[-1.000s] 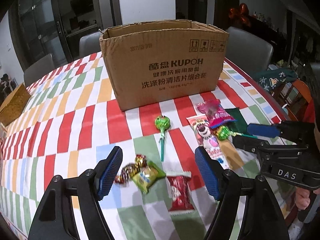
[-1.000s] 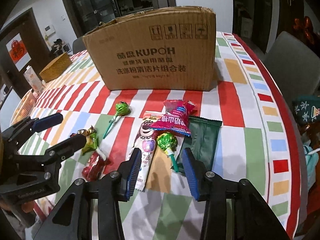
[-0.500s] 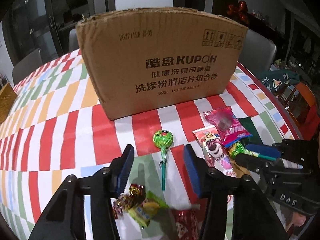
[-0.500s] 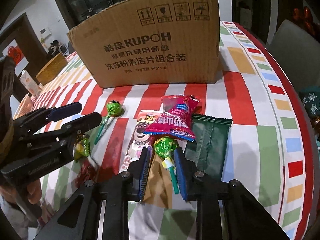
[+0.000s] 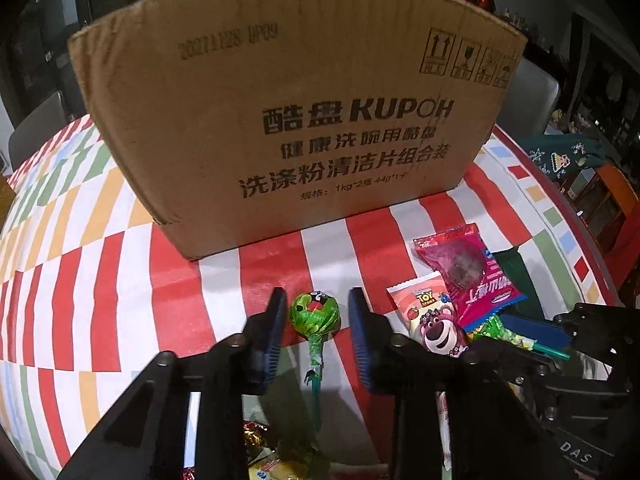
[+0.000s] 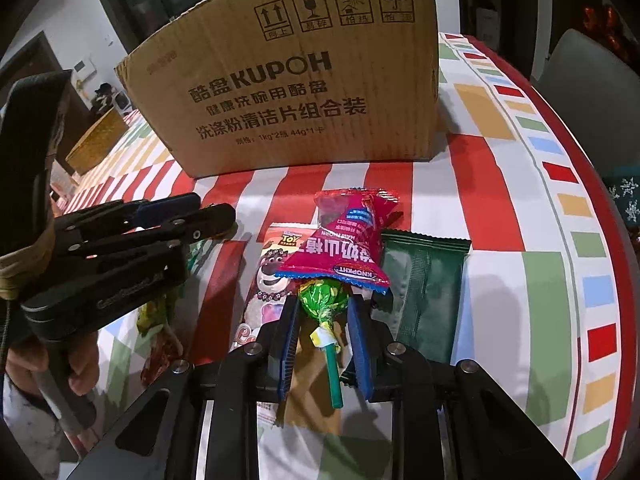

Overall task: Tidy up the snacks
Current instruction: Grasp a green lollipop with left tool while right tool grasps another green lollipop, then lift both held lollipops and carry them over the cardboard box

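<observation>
- Lollipops are the two things framed by the fingers: one green-wrapped lollipop (image 5: 315, 314) sits between the left gripper (image 5: 316, 316)'s blue pads, and a second green lollipop (image 6: 323, 298) sits between the pads of the right gripper (image 6: 323, 312).
- The left gripper's jaws are closing; a thin gap shows on each side of the candy head, so the pads do not yet press it. Its stick runs back toward the camera along the cloth.
- The right gripper's jaws are nearly together and bear on both sides of the wrapped head, gripping it; its green stick (image 6: 334, 376) points back between the fingers.
- The head of the right lollipop lies partly under the lower edge of a red snack packet (image 6: 344, 240), which overlaps a bear-print packet (image 6: 272, 268) to its left; a dark green packet (image 6: 424, 284) lies just beside the right finger.
- A cardboard box (image 5: 288, 120) stands upright close behind both lollipops, walling off the far side.
- On the striped tablecloth (image 5: 100, 280), bare cloth spreads to the left of the left gripper; the table's red rim (image 6: 592, 168) curves by on the right, well apart from the packets.
- Between the two grippers the snacks crowd together, leaving little room.
- More wrapped sweets (image 5: 272, 464) lie near the base of the left gripper.
</observation>
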Demonstrator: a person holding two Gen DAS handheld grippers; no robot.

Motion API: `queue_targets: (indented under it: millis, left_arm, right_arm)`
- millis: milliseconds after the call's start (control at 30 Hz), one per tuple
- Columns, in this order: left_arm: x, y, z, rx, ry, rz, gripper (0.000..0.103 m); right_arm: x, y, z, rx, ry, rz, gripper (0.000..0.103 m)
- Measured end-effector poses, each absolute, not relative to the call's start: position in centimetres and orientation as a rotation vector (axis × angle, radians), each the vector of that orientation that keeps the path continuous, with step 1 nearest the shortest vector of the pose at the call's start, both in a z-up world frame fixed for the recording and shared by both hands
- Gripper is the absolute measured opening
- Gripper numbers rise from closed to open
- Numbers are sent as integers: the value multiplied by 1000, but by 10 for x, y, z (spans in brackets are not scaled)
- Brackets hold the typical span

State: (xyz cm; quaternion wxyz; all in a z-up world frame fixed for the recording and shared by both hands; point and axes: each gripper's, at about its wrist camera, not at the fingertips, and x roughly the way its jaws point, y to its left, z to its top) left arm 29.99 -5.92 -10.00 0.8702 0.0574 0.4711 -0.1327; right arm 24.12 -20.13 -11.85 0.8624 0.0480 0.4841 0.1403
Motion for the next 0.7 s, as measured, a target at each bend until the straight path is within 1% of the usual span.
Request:
queue_targets:
  millis: [33, 200, 267, 333, 500, 633, 700]
  left_arm:
    - [300, -60, -101, 124, 986, -274, 26]
    - [299, -61, -104, 125, 996, -278, 25]
    - [297, -60, -103, 117, 995, -287, 25]
    - [293, -60, -98, 104, 985, -294, 25]
    - [283, -59, -89, 78, 975, -302, 25]
    - [273, -61, -88, 76, 978, -311, 25]
    - [269, -61, -89, 74, 982, -315, 25]
  right_arm:
    - [241, -202, -118, 101, 1014, 293, 26]
    - [240, -202, -115, 101, 1000, 293, 23]
    - [239, -202, -113, 103, 994, 295, 18]
    - [238, -202, -111, 106, 986, 305, 11]
    - [238, -202, -112, 113, 990, 320, 11]
    - [244, -207, -117, 171, 1012, 329, 11]
    - [246, -207, -118, 167, 1012, 326, 13]
